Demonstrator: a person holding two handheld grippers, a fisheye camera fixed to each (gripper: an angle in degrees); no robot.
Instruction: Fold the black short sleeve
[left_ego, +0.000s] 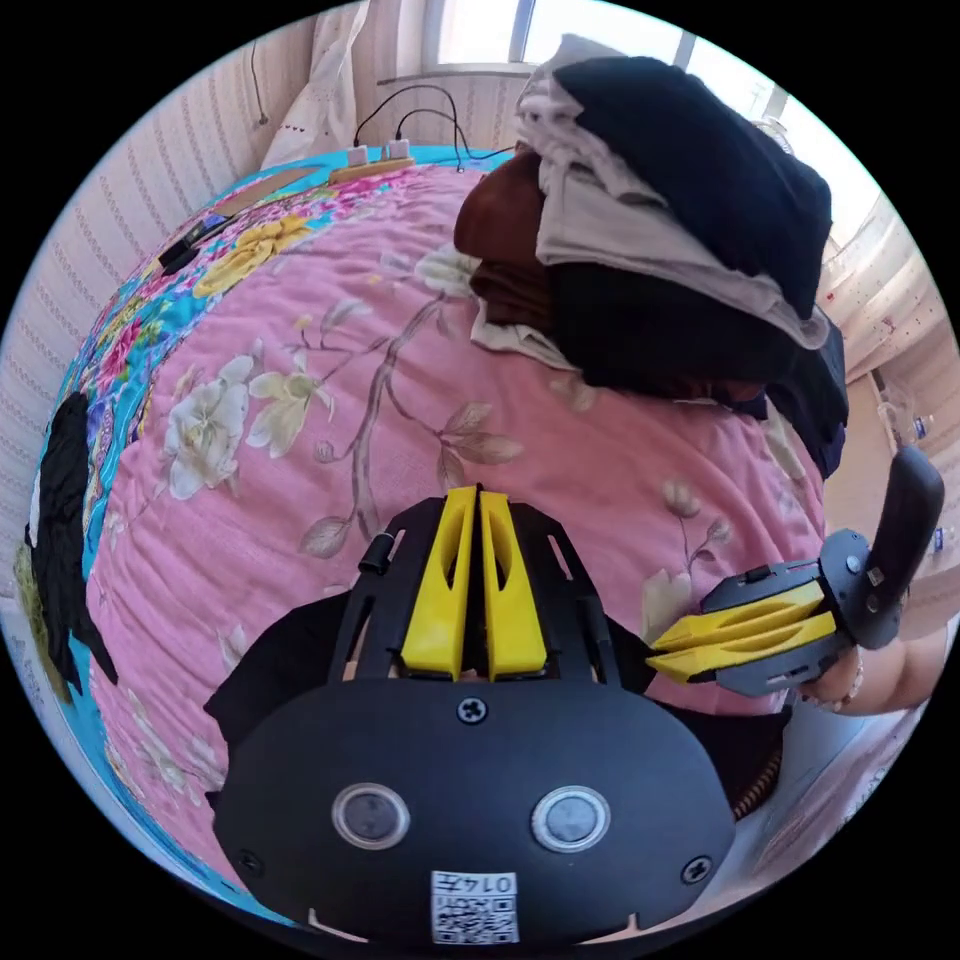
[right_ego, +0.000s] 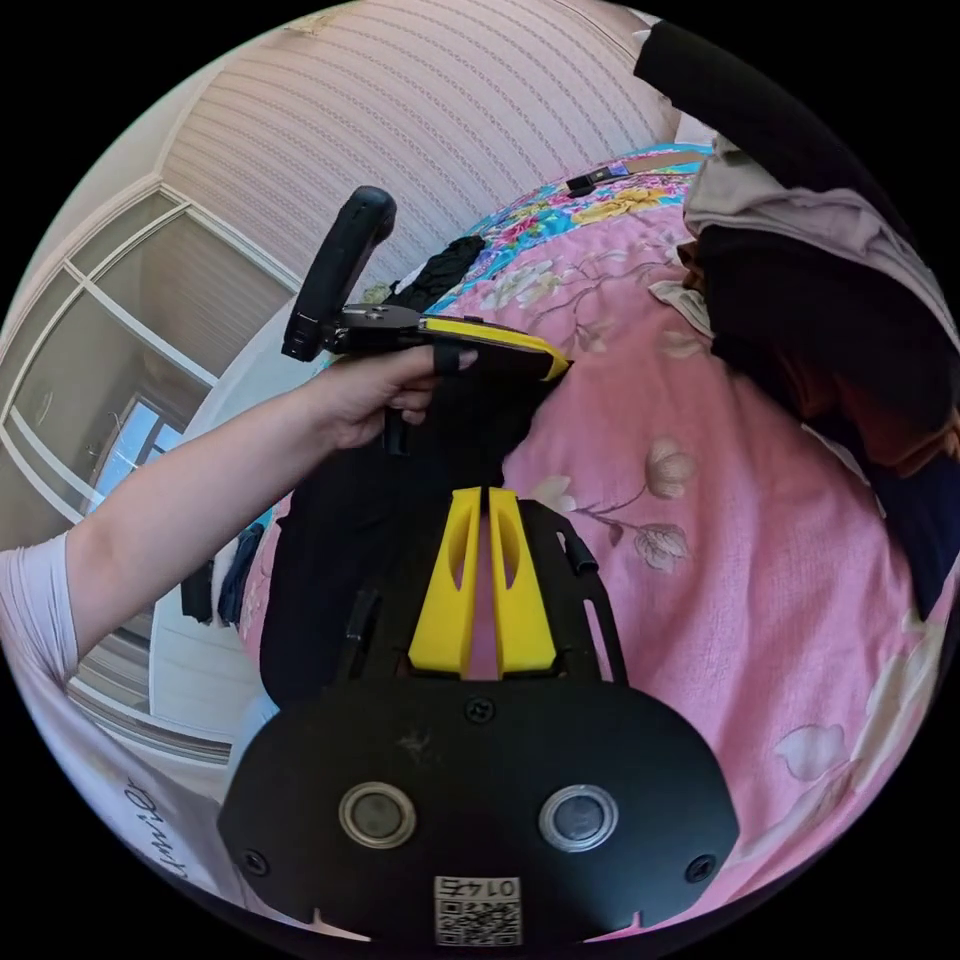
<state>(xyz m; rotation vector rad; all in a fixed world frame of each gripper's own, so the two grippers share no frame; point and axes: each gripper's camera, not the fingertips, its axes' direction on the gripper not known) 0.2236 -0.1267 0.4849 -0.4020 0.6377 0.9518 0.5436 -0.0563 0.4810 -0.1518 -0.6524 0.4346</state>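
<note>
While black cloth (right_ego: 380, 520) lies on the bed (left_ego: 330, 400), both grippers (left_ego: 478, 500) (right_ego: 484, 500) keep fingers narrow, empty.

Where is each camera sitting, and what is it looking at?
Left gripper view: rides the left gripper, looking across the pink quilt at the clothes pile; the right gripper and a wrist show beside it.
Right gripper view: rides the right gripper, above the black shirt, facing the striped wall; an arm holds the left gripper ahead.
Shared: quilt, pile, both grippers.
</note>
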